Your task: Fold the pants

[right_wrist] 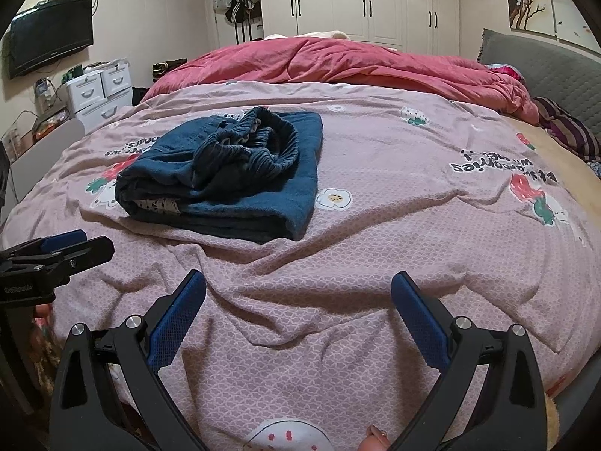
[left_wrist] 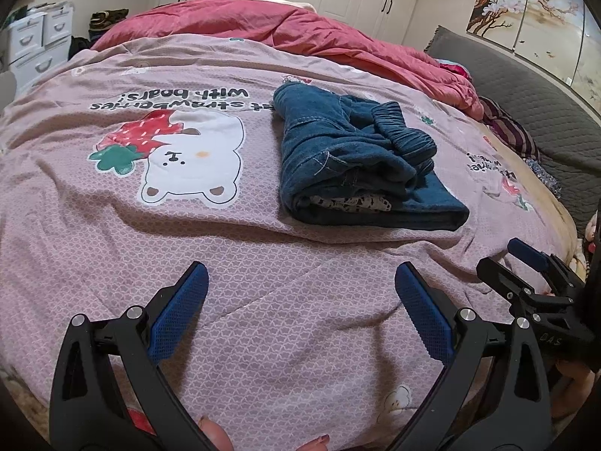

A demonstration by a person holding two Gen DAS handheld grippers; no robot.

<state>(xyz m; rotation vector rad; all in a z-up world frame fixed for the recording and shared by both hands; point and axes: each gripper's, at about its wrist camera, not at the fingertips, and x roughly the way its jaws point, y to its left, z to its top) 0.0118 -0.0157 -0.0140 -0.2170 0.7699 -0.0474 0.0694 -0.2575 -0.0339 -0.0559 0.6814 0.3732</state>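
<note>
Dark blue pants (left_wrist: pixel 353 158) lie folded in a thick bundle on the pink bedspread (left_wrist: pixel 263 255), elastic waistband on top and a patterned lining showing at the near edge. They also show in the right wrist view (right_wrist: pixel 233 176). My left gripper (left_wrist: pixel 300 282) is open and empty, low over the bedspread, well short of the pants. My right gripper (right_wrist: pixel 298 293) is open and empty, also short of the pants. The right gripper shows at the right edge of the left wrist view (left_wrist: pixel 526 263); the left gripper shows at the left edge of the right wrist view (right_wrist: pixel 64 248).
A crumpled red duvet (left_wrist: pixel 300 34) lies at the far side of the bed. A grey headboard cushion (left_wrist: pixel 533 97) and striped cloth (left_wrist: pixel 507 127) are on the right. White drawers (right_wrist: pixel 97 90) and a wall TV (right_wrist: pixel 49 37) stand left; white wardrobes (right_wrist: pixel 360 0) behind.
</note>
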